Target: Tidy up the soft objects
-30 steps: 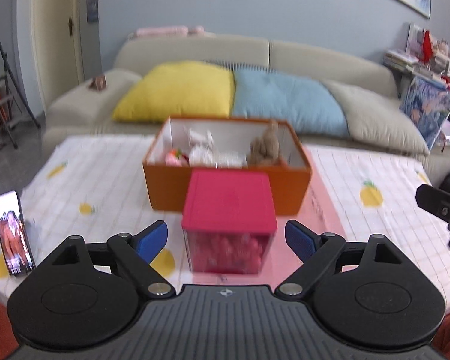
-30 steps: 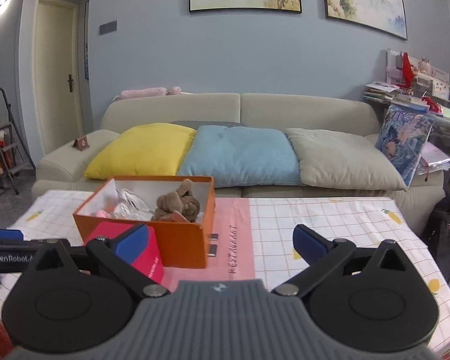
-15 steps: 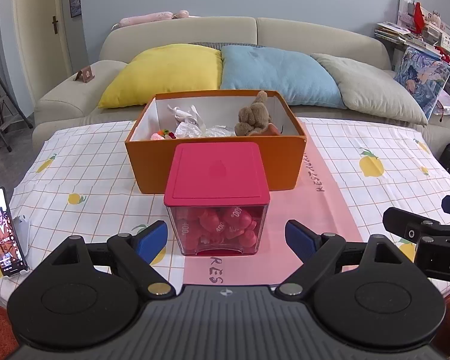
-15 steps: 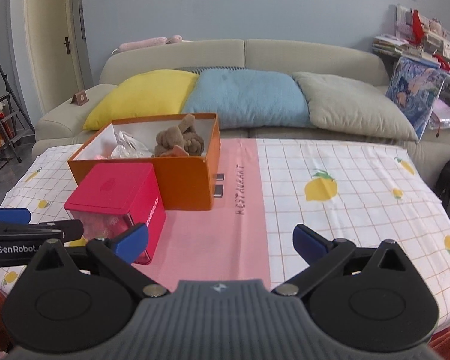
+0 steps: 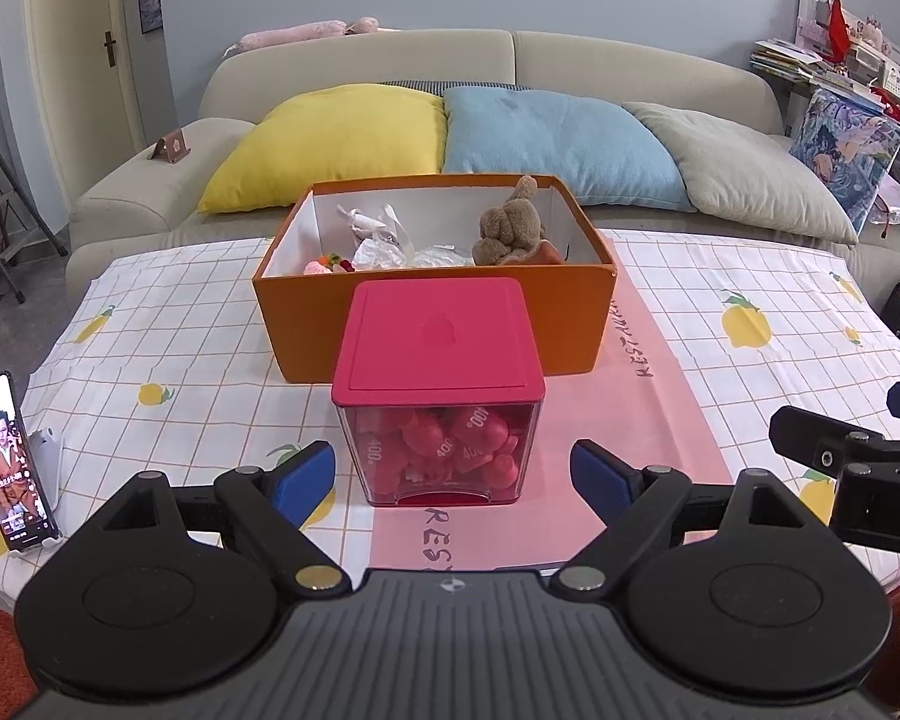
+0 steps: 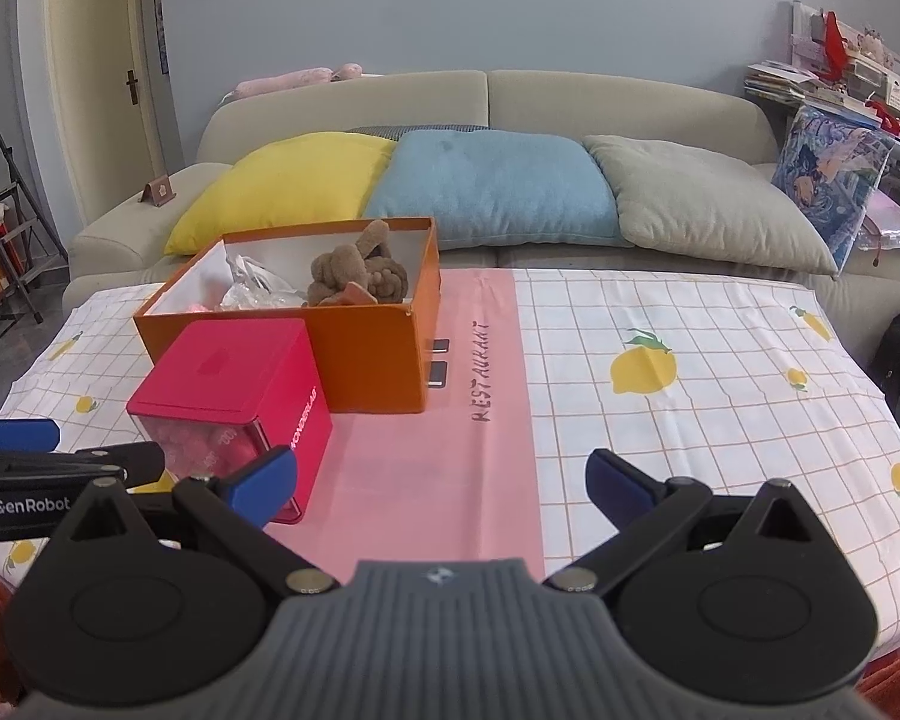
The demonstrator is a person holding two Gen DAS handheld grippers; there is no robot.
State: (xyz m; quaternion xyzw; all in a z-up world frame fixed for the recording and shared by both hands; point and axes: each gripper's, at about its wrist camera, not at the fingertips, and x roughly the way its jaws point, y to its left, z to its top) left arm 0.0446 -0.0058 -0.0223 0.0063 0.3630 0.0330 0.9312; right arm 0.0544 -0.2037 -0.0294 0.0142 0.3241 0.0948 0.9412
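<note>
An orange box (image 5: 432, 324) is sitting open on the table (image 5: 750, 396), which is wearing a checked cloth with lemons and a pink strip down the middle. Inside the box a brown plush toy (image 5: 510, 231) is leaning at the right end, crumpled clear plastic wrapping (image 5: 390, 246) is lying in the middle, and a small pink soft thing (image 5: 318, 267) is resting at the left. Just in front of the box, touching or nearly so, a clear tub (image 5: 441, 450) with a red lid (image 5: 438, 342) is standing closed, holding red heart-shaped pieces (image 5: 450, 438).

The left gripper (image 5: 453, 474) is hovering before the tub with its jaws apart, gripping nothing. The right gripper (image 6: 441, 480) is hanging over the pink strip, jaws likewise spread and empty. A phone (image 5: 9, 462) is standing propped at the table's left edge.
</note>
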